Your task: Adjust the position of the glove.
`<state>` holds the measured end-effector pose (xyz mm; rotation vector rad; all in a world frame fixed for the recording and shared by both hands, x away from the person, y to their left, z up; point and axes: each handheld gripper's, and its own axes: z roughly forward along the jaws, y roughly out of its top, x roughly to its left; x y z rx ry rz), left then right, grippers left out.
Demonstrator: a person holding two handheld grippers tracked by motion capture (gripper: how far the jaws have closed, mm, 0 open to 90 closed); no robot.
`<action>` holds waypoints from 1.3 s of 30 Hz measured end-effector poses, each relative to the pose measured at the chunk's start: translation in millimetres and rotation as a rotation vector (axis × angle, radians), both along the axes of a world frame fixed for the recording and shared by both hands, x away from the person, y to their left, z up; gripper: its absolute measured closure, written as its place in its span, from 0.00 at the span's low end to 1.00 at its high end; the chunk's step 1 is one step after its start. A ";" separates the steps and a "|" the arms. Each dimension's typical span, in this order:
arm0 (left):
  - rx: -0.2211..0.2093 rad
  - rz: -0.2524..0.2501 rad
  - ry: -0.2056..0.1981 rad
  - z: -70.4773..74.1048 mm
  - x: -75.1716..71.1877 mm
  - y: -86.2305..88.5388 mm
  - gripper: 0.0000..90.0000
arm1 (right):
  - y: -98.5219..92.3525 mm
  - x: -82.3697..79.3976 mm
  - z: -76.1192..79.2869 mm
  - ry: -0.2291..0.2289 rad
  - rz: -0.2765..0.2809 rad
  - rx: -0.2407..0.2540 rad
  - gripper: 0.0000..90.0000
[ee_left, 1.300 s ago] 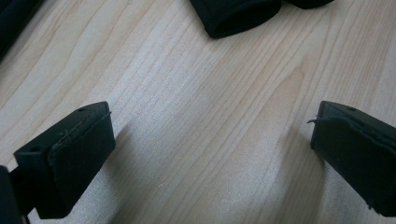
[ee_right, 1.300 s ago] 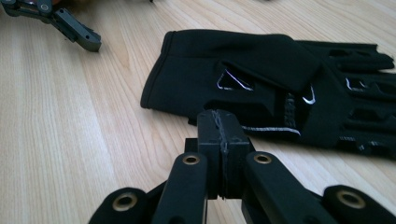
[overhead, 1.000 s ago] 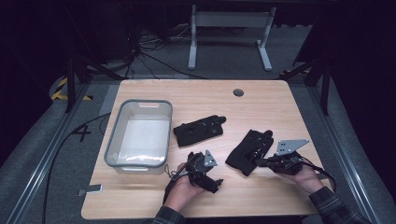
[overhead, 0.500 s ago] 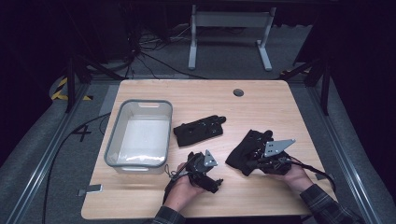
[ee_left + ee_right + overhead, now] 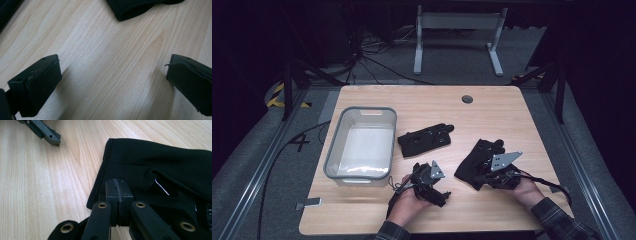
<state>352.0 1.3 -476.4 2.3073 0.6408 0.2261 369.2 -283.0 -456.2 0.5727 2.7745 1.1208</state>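
Note:
Two black gloves lie on the wooden table [image 5: 412, 100]: one [image 5: 424, 139] near the middle, the other [image 5: 477, 157] to its right. My right gripper [image 5: 478, 176] rests at the near edge of the right glove. In the right gripper view its jaws are pressed together, shut, with the tips [image 5: 118, 188] over the glove's cuff [image 5: 155, 162]; no fabric shows between the pads. My left gripper [image 5: 441, 196] sits low over bare wood in front of the middle glove. It stands open [image 5: 112, 82] with nothing between its fingers, and a glove edge [image 5: 135, 7] lies beyond them.
A clear plastic bin [image 5: 343, 150] stands at the table's left, with nothing visible in it. A round cable hole [image 5: 467, 99] is near the far edge. One jaw of the left gripper [image 5: 43, 131] shows at the top left of the right gripper view.
My right hand has slid left and slightly down, bringing its shut jaws onto the right glove's near edge. The left hand and both gloves have stayed put.

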 end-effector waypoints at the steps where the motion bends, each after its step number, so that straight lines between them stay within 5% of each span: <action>1: -0.001 0.000 0.000 0.0 0.0 0.0 0.00 | -1.2 -1.0 0.2 0.002 -0.001 -0.003 1.00; 30: 0.001 0.000 -0.002 0.1 -0.1 0.1 0.00 | -57.7 -35.3 6.3 0.016 -0.036 -0.059 1.00; 34: 0.001 0.000 -0.002 0.1 -0.1 0.1 0.00 | -65.6 -37.4 6.4 0.026 -0.040 -0.044 1.00; 39: 0.001 0.000 -0.001 0.1 -0.1 0.1 0.00 | -69.7 -30.6 14.5 -0.015 -0.080 -0.007 1.00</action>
